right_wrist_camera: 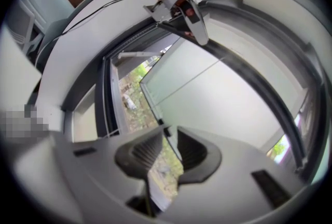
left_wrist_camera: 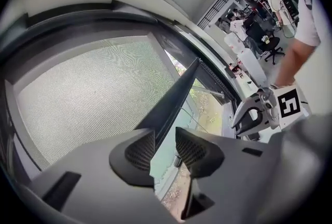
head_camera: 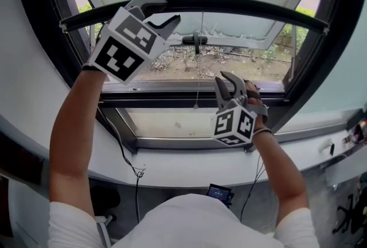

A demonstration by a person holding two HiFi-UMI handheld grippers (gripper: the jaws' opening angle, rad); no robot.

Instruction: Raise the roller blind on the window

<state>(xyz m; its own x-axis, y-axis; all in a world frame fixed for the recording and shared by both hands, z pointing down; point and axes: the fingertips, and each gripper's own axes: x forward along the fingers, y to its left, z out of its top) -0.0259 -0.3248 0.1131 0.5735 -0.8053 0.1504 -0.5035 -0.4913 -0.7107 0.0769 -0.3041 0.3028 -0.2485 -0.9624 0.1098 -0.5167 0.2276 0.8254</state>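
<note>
A broad white window sill (head_camera: pixel 183 163) curved below the black window frame (head_camera: pixel 189 142). A thin black cable (head_camera: pixel 137 171) lay across the sill under the frame's left corner and dropped over its front edge. A second thin cable (head_camera: pixel 255 175) hung over the edge under the frame's right corner. Further right of the frame, a small white object (head_camera: pixel 328 147) and some small coloured items (head_camera: pixel 358 132), too small to identify, sat on the sill. Grey floor (head_camera: pixel 321 195) showed beneath.
</note>
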